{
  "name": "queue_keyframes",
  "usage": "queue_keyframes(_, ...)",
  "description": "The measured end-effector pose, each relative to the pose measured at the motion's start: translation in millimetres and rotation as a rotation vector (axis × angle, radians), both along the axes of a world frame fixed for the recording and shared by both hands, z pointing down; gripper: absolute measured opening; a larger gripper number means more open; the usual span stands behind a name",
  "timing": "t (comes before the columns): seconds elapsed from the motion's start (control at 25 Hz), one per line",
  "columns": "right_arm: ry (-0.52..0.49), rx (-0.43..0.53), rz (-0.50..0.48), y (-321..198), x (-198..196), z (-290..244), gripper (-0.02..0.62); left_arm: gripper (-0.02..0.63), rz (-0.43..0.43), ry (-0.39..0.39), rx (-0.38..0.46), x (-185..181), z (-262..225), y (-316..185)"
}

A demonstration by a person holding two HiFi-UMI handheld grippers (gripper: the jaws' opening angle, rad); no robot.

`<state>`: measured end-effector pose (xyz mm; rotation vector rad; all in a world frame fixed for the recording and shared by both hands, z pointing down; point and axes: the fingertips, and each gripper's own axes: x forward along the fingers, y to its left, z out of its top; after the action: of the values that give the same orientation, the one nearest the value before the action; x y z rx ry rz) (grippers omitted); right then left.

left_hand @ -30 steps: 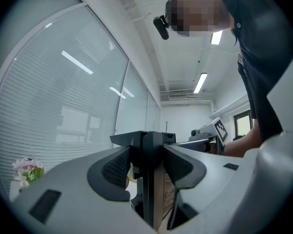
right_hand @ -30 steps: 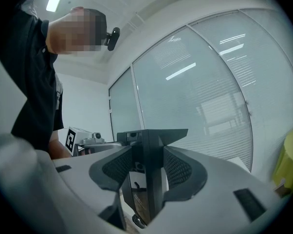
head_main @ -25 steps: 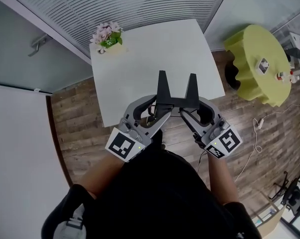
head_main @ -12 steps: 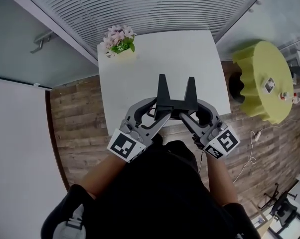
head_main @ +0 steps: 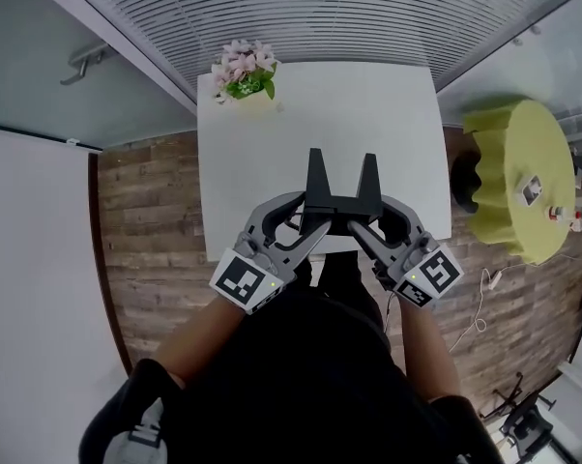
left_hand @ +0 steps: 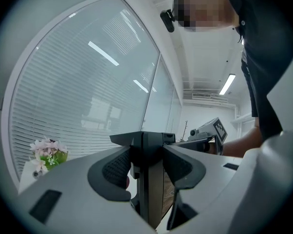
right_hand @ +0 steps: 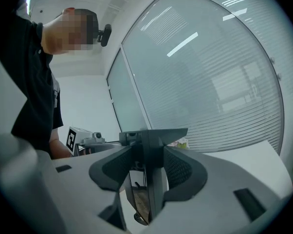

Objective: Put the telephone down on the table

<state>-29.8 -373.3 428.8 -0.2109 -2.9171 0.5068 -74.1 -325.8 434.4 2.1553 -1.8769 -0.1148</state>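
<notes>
The black telephone (head_main: 342, 189), a flat dark piece with two prongs pointing away from me, hangs above the near half of the white table (head_main: 368, 104). My left gripper (head_main: 315, 222) is shut on its left end and my right gripper (head_main: 361, 222) on its right end. In the left gripper view the ribbed pads (left_hand: 118, 168) press both sides of the telephone's dark edge (left_hand: 149, 189). The right gripper view shows the same clamp, pads (right_hand: 178, 168) against the telephone (right_hand: 149, 189). Whether its underside touches the table is hidden.
A pot of pink flowers (head_main: 245, 71) stands at the table's far left corner. A yellow-green round table (head_main: 523, 177) with small items is at the right. Behind the table is a blind-covered glass wall (head_main: 301, 8). Wooden floor lies below.
Both grippers have carried the telephone forward, from the table's near edge to over its near half, and a little lower. Both grips look unchanged.
</notes>
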Motion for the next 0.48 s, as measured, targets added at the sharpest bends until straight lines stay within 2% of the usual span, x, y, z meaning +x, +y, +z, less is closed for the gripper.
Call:
queue_keyframes(0.12,0.014,-0.022,-0.028,-11.4,-5.4,10.7,0.218,0.209,-0.009,-0.003,-0.04,-2.1,14.0,-8.0)
queue_keyframes(0.28,0.036,-0.05,-0.07,-32.6,-13.7,27.2,0.218,0.209,-0.04,0.003,-0.05,-8.2,24.6,-29.4)
queue_keyframes(0.48,0.087,-0.102,-0.118,-58.3,-23.7,59.0,0.218,0.209,-0.078,0.033,-0.1,-16.0,52.8,-54.6)
